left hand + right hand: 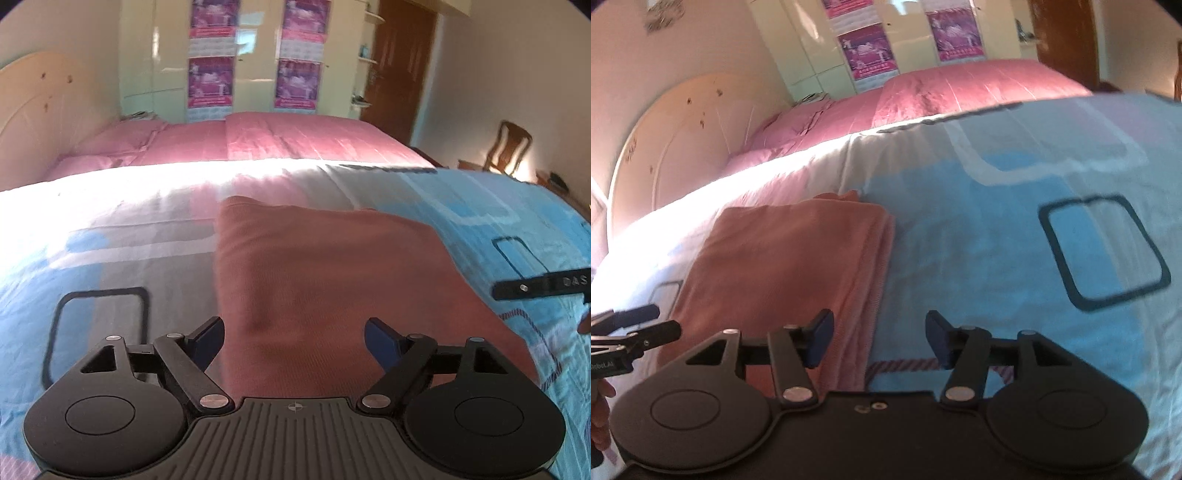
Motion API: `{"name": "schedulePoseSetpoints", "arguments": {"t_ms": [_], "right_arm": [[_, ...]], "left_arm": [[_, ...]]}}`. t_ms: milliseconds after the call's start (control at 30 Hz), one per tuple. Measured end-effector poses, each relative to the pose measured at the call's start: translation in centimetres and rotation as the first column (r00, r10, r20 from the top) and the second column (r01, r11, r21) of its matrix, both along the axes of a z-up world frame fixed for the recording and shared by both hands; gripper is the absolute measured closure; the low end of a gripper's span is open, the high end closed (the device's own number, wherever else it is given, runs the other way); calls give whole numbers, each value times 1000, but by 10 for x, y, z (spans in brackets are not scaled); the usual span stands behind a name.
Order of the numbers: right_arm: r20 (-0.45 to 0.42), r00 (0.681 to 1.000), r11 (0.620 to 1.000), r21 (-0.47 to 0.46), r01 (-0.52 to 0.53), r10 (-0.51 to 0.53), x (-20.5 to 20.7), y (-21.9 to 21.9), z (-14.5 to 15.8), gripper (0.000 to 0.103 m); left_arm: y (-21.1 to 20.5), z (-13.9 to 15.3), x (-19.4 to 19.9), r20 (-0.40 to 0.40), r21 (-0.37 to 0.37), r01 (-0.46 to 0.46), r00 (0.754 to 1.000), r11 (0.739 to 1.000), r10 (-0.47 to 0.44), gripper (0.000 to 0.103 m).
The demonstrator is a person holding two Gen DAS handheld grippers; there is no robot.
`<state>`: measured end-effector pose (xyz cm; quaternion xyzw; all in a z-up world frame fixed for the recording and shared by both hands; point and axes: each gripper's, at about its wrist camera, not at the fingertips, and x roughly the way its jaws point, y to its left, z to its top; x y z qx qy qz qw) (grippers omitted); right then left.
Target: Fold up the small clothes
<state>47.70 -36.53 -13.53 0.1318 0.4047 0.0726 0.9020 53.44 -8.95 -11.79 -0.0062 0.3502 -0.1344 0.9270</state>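
- The folded cloth (332,280), rust-pink, lies flat on the blue-and-white patterned sheet (110,236) that covers the near part of the bed.
- Its long axis runs away from both cameras, toward the pink bedspread (314,136) and the wardrobe (255,55) beyond.
- From the right wrist the cloth (783,266) shows stacked layers along its right edge, so that edge seems to be where the folds meet, though blur makes this unsure.
- The left gripper (294,341) hangs over the near end of the cloth, fingers spread wide, with nothing between them.
- The right gripper (880,339) is spread wide too and holds nothing; its left finger (822,338) sits over the cloth's right edge, the other over bare sheet.
- Whether either one touches the fabric cannot be told.
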Motion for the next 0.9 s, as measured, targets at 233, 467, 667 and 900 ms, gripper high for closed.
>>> {"name": "schedulePoseSetpoints", "arguments": {"t_ms": [233, 467, 667, 900], "right_arm": [[26, 998, 996, 63, -62, 60, -8, 4, 1, 56], [-30, 997, 996, -48, -70, 69, -5, 20, -20, 62], [-35, 994, 980, 173, -99, 106, 0, -1, -16, 59], [-104, 987, 904, 422, -67, 122, 30, -43, -43, 44]], "left_arm": [[25, -19, 4, -62, -1, -52, 997, 999, 52, 21], [21, -18, 7, -65, -8, -52, 997, 999, 52, 21], [45, -26, 16, -128, -143, -42, 991, 989, 24, 21], [60, -52, 39, -243, -353, -63, 970, 933, -26, 21]]}}
